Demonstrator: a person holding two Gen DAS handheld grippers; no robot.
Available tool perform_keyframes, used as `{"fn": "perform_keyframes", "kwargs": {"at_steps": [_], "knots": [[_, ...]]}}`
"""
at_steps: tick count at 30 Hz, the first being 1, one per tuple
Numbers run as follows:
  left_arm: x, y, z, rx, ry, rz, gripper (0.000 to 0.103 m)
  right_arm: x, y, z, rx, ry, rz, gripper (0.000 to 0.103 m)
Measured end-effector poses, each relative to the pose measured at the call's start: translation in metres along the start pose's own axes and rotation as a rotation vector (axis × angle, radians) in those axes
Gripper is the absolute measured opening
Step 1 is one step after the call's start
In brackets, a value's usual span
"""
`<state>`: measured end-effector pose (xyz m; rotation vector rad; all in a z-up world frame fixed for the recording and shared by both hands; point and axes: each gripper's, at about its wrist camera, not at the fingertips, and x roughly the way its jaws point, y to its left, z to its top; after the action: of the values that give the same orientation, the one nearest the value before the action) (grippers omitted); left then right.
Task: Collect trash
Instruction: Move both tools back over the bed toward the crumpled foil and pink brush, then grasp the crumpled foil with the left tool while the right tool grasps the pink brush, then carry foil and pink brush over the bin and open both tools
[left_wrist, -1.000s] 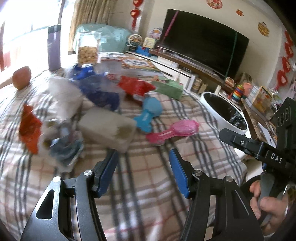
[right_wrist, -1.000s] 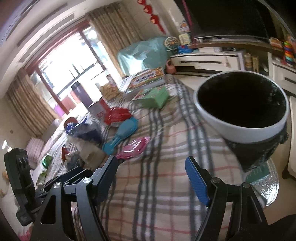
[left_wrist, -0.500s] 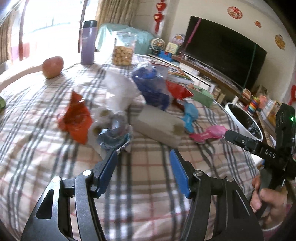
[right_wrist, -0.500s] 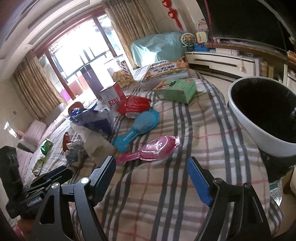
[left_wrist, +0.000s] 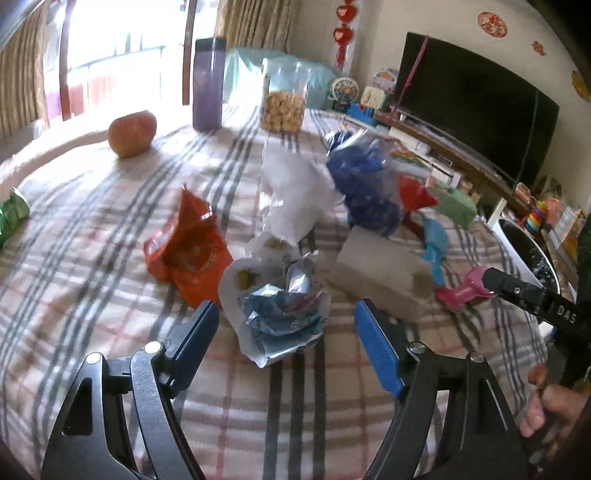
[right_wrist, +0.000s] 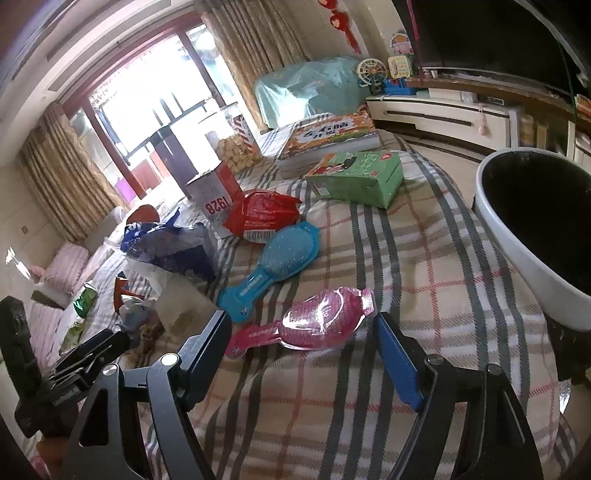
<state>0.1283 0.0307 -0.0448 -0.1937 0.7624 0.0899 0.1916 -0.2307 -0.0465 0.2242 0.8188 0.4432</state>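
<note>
A crumpled blue-and-silver wrapper (left_wrist: 284, 314) on white paper lies on the plaid tablecloth (left_wrist: 92, 229), just ahead of and between the tips of my left gripper (left_wrist: 288, 336). Its jaws are opening and the pads do not touch the wrapper. An open orange snack bag (left_wrist: 184, 243) lies to the wrapper's left. My right gripper (right_wrist: 303, 350) stands wide, jaws closing slightly, with the near edge of a pink blister pack (right_wrist: 321, 321) between its tips, untouched. The white bin with a black liner (right_wrist: 535, 221) stands off the table's right edge.
A brown box (left_wrist: 380, 273), blue bag (left_wrist: 365, 184), red bag (right_wrist: 258, 214), blue blister pack (right_wrist: 273, 266), green box (right_wrist: 358, 177) and books (right_wrist: 332, 136) crowd the middle. Apple (left_wrist: 131, 133), purple bottle (left_wrist: 208, 85) and cookie jar (left_wrist: 282, 99) stand far back.
The left gripper swung left over the table to the wrapper pile and its jaws widened. The right gripper turned from the bin toward the pink pack, which now sits at its tips.
</note>
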Motion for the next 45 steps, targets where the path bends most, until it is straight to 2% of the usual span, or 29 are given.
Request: {"fn": "perform_keyframes", "kwargs": {"at_steps": [1,3,4,5,6,7,12,18,24,45], "knots": [[0.003,-0.001,-0.001,0.002,0.008,-0.002,0.077,0.002,0.001,0.0,-0.004,0.005,0.002,0.075],[0.009,-0.003,-0.001,0.009,0.023,-0.009,0.062,0.007,0.002,0.0,-0.011,0.018,-0.001,0.055],[0.013,-0.004,-0.001,0.015,0.044,-0.026,0.045,0.009,0.002,0.0,-0.011,0.025,-0.004,0.049],[0.014,-0.004,-0.001,0.017,0.052,-0.036,0.041,0.012,0.001,-0.001,-0.007,0.034,-0.004,0.041],[0.013,-0.004,-0.002,0.019,0.045,-0.039,0.039,0.012,0.0,-0.002,-0.002,0.033,-0.001,0.037],[0.01,-0.004,-0.003,0.02,0.033,-0.05,0.033,0.012,-0.001,-0.003,0.005,0.029,0.003,0.035],[0.001,-0.006,-0.006,0.026,0.024,-0.072,0.028,0.003,-0.006,-0.003,0.031,0.003,0.031,0.024],[-0.018,-0.02,-0.007,0.04,-0.008,-0.118,0.028,-0.013,-0.008,-0.003,0.049,-0.023,0.063,0.018],[-0.031,-0.045,-0.005,0.081,-0.033,-0.173,0.028,-0.026,-0.012,-0.007,0.075,-0.052,0.075,0.017],[-0.032,-0.147,0.005,0.245,-0.036,-0.345,0.027,-0.087,-0.074,-0.003,0.211,-0.192,0.014,0.016]]}}
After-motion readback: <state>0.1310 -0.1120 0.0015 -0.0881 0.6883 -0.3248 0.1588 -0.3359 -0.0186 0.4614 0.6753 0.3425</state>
